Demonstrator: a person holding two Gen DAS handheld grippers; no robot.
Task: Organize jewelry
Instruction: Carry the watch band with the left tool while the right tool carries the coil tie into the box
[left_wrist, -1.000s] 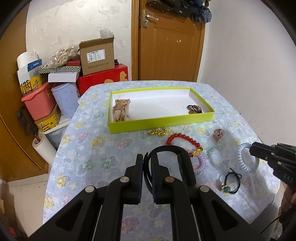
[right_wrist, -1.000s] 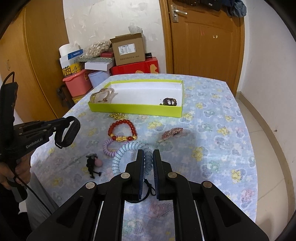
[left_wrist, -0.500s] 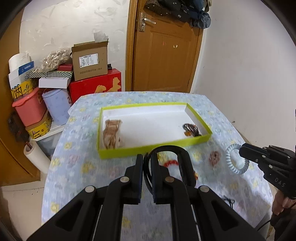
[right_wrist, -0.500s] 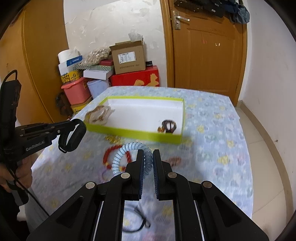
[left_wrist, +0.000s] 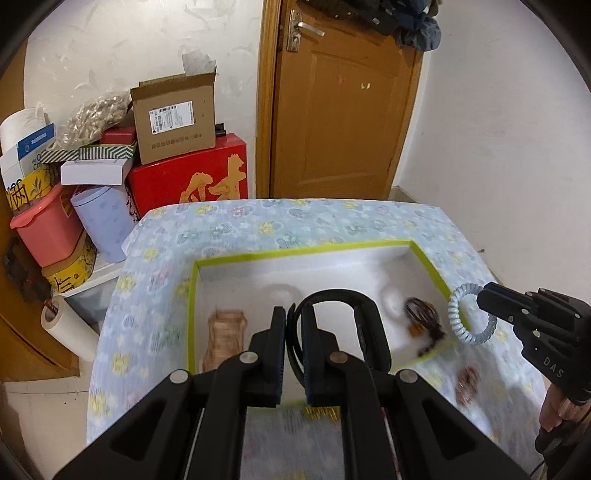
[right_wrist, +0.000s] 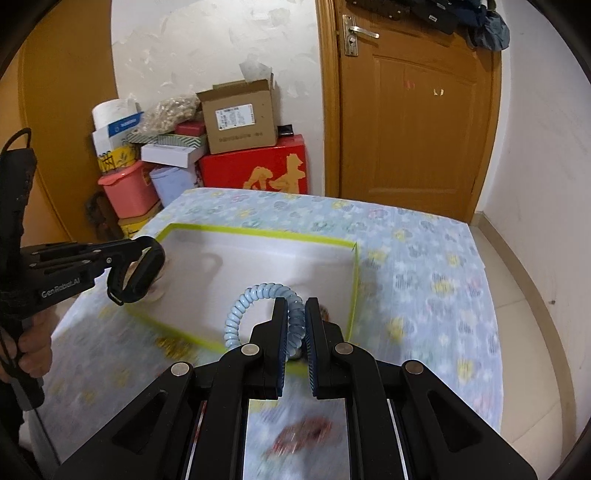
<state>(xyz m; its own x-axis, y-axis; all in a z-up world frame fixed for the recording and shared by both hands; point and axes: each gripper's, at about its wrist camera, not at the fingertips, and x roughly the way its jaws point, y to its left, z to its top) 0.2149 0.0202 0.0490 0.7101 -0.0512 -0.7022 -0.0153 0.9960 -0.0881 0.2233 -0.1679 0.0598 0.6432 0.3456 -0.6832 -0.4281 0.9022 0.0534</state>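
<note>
Cluttered room corner: wooden door (left_wrist: 343, 110), stacked boxes (left_wrist: 173, 114), floral-cloth surface (left_wrist: 295, 218) carrying a lime-rimmed tray (left_wrist: 192, 295).

Left gripper (left_wrist: 293, 314): jaws nearly closed, pinching a black band (left_wrist: 364, 321) by one side of its loop; the rest arches free to the right of the fingers. It hangs over the near half of the tray. From the right wrist view the band dangles at the tray's left edge.

Right gripper (right_wrist: 296, 314): jaws nearly closed on a blue coil tie (right_wrist: 255, 291), clamped at one point of the ring, loop sticking out to the left. It hangs over the tray's near right part, close to the right wall.

Already in the tray: a tan beaded piece (left_wrist: 225, 338) on the left, a dark bracelet (left_wrist: 421, 314) on the right. Still out on the surface near the tray's front: a gold piece (left_wrist: 321, 411) and a brownish clip (left_wrist: 467, 380), both blurred.

Handling, judged: both held items are light. The band looks like a soft, flexible strap, so a pinch on one side is enough; it will swing. The coil tie is springy and stretchy, may bounce or roll when let go, so release low inside the tray. Neither looks fragile.

Step judged: carrying both over the tray, drop not yet made.
</note>
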